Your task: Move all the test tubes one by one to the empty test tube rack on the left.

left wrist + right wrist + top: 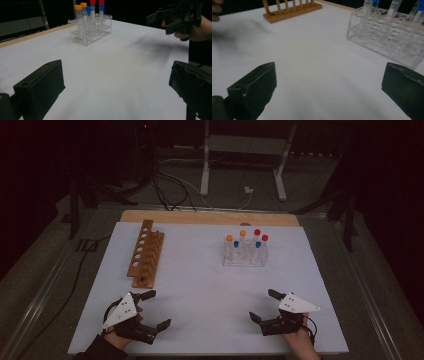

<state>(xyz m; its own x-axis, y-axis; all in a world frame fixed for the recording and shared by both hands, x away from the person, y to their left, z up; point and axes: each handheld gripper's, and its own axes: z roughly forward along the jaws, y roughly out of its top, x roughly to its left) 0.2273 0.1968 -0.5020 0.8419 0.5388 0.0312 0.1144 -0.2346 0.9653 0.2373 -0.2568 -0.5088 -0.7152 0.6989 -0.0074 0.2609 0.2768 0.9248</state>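
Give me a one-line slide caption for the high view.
Both open grippers, left and right, rest near the table's front edge; wooden rack and tube-filled clear rack beyond.

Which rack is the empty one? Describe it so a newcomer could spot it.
On the white table, look to the far left, ahead of the left gripper. The wooden rack lies there, a brown strip with a row of open holes. Unlike the clear rack to its right, it holds no capped tubes.
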